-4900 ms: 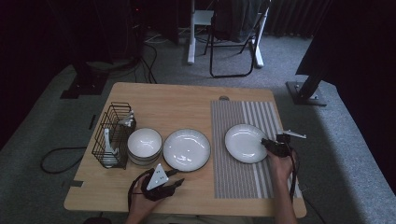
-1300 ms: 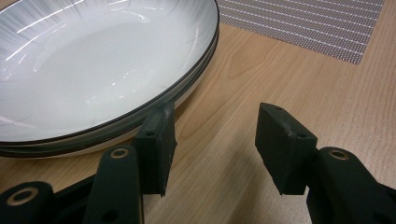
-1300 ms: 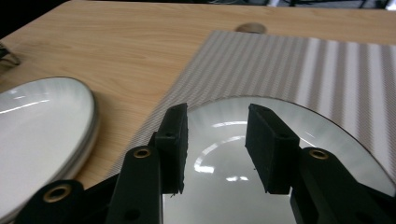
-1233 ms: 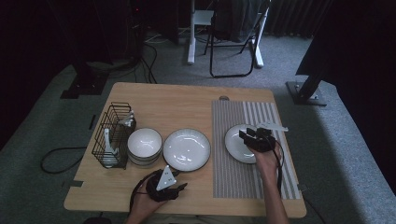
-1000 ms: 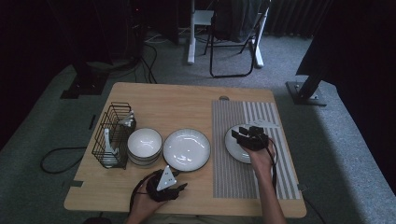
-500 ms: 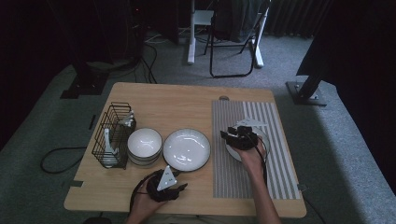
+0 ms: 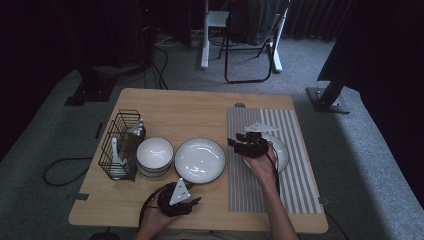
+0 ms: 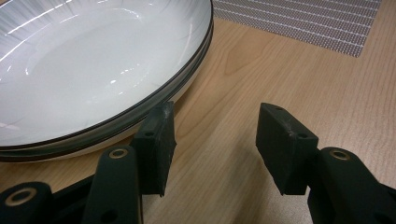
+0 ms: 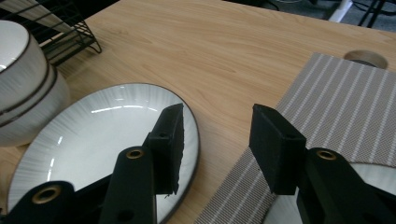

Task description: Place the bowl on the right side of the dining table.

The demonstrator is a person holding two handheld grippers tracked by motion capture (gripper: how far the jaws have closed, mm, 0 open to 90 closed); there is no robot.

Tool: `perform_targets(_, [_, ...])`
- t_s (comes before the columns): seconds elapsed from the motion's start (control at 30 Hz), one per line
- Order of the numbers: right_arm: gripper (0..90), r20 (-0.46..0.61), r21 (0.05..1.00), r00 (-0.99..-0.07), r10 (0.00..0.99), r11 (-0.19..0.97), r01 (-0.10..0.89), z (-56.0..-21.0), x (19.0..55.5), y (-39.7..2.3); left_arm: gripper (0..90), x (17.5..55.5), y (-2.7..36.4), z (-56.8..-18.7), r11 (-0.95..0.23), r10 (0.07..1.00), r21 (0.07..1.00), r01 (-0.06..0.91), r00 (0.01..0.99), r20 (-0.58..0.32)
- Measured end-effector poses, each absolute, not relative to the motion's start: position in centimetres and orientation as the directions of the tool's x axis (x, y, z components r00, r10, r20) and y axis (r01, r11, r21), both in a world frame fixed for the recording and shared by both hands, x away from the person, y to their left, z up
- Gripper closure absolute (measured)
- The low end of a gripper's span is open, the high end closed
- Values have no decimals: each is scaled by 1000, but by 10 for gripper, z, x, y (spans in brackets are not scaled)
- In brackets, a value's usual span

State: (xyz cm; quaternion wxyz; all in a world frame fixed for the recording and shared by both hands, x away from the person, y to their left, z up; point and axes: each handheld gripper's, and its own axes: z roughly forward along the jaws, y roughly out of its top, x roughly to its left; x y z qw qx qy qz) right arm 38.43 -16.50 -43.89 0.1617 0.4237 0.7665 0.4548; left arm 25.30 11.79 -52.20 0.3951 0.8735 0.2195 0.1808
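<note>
My right tool (image 7: 248,145) hangs with its jaws spread and empty; they have just been opening, nothing between them. The large plate (image 9: 100,140) lies on the surface just ahead of and under its left jaw, rim beside the striped mat (image 9: 345,112). If I come in too steeply, I judge the jaw could strike the rim and skid the plate toward the bowls (image 7: 155,156). My left tool (image 8: 212,140) rests spread, empty, beside that plate's near rim.

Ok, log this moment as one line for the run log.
left gripper: open, empty, beside stacked plates | right gripper: open, empty, jaws just opening, between mat plate and stacked plates
</note>
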Motion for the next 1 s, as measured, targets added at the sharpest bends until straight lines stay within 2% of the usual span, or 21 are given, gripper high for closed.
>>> perform_targets(1.0, [533,147,841,-666,732,262,473,-423,390,-130,468,255,115,-523,-624,507,739,254,852,135])
